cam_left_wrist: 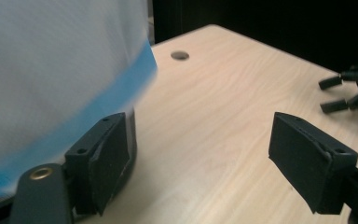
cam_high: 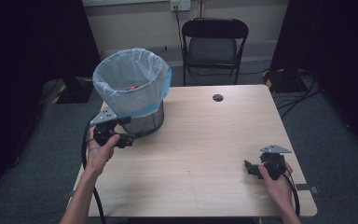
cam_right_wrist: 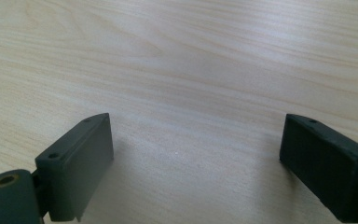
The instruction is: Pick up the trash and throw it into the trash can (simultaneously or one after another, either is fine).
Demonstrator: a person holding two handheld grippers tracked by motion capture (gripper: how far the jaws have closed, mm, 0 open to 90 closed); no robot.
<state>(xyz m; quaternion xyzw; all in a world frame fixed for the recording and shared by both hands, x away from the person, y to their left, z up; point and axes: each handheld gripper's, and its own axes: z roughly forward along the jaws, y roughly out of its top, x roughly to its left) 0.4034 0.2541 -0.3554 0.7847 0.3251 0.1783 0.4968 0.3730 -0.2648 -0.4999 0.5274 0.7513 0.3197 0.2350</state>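
The table (cam_high: pixel 200 140) lies bare and wide between my hands. The lined bin (cam_high: pixel 133 88) stands at its far left corner. My left gripper (cam_high: pixel 127 140) sits just beside the bin's base, jaws wide, empty. My right gripper (cam_high: pixel 249 168) rests near the right edge, jaws wide, empty.

Soft overhead light brightens the table (cam_high: pixel 205 140) evenly while the room's sides sink into black. Up close, the bin liner (cam_left_wrist: pixel 51 70) smears into blur, and faint shadows pool under the jaws.

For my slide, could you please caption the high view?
Left hand-held gripper beside lined bin; right one idle on table.
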